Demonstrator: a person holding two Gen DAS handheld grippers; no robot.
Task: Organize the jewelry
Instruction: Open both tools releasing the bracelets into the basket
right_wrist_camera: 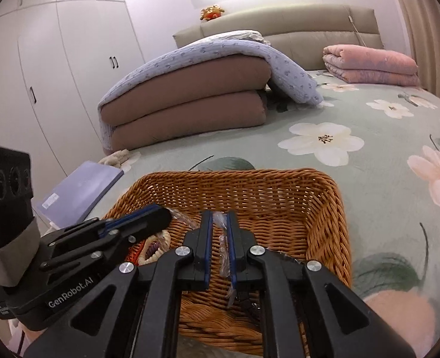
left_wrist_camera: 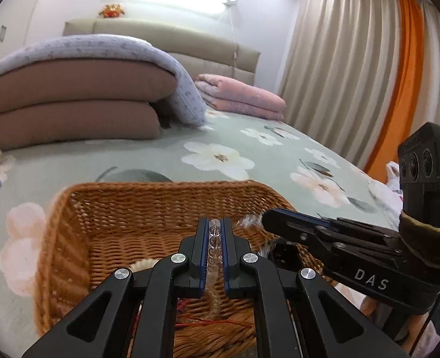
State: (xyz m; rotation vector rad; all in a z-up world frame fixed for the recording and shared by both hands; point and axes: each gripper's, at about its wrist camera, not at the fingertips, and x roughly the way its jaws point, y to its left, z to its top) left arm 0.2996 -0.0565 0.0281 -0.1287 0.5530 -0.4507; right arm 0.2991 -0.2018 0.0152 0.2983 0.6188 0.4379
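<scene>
A brown wicker basket [left_wrist_camera: 160, 186] [right_wrist_camera: 234, 176] sits on the flowered bed sheet, and both grippers hang over it. My left gripper [left_wrist_camera: 214, 222] [right_wrist_camera: 163, 211] is shut on a strand of clear glass beads [left_wrist_camera: 214, 244], which runs between the pads and droops toward the basket floor. My right gripper [right_wrist_camera: 220, 216] [left_wrist_camera: 266, 217] has its jaws slightly apart. A crinkled clear plastic packet [right_wrist_camera: 223, 238] lies between them against the right pad, with a gap at the left pad. Cream and purple beaded pieces [right_wrist_camera: 157, 247] and red threads [left_wrist_camera: 208, 322] lie in the basket.
A purple flat box [right_wrist_camera: 82, 191] lies on the bed left of the basket. A folded brown quilt under a lilac cover [right_wrist_camera: 190, 95] and a folded pink blanket [right_wrist_camera: 369, 62] sit farther back. White wardrobes [right_wrist_camera: 55, 74] stand at the left and curtains [left_wrist_camera: 354, 59] at the right.
</scene>
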